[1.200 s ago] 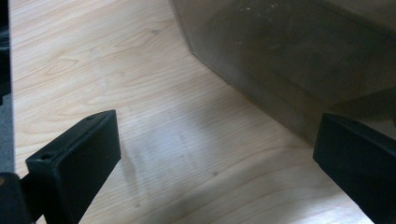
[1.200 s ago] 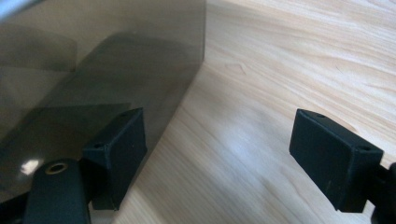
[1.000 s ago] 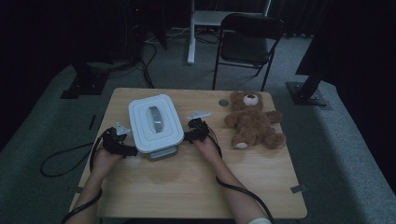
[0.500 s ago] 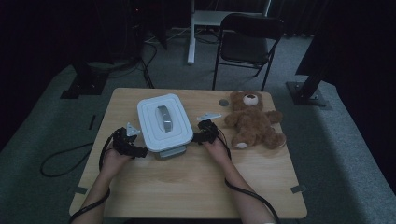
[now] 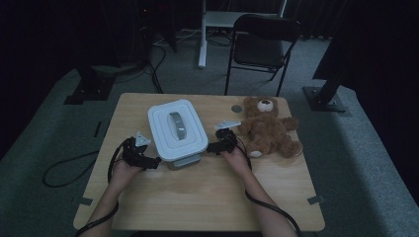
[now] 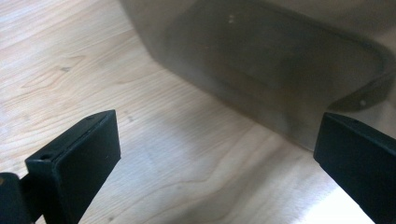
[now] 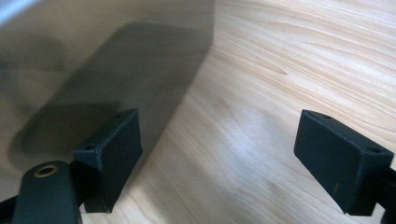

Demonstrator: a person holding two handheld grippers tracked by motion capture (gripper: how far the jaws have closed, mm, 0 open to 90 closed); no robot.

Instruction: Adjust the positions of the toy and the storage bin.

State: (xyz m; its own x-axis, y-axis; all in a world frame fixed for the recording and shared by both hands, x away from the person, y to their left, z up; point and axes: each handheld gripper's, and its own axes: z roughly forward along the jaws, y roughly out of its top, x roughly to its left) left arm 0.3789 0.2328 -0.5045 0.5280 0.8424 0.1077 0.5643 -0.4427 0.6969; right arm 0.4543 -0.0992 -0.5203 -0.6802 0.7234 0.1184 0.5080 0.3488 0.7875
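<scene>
Both hands and the lidded plastic container (image 5: 177, 132) have slid toward the right of the table since the earlier frame. Left gripper (image 5: 146, 162) and right gripper (image 5: 211, 147) flank its base, jaws spread wide, nothing clamped; the right's jaws have just been opening. It sits centre-left on the wooden table (image 5: 207, 197), left of the teddy bear (image 5: 269, 127). Rigid, smooth, likely slippery and light; the grey lid handle (image 5: 177, 125) offers the surest hold. Contents hidden under the lid

The right gripper (image 7: 217, 161) holds its two black jaws wide apart over the bare wooden table (image 7: 303, 60), the container's (image 7: 93, 60) grey wall just beside its left jaw.
</scene>
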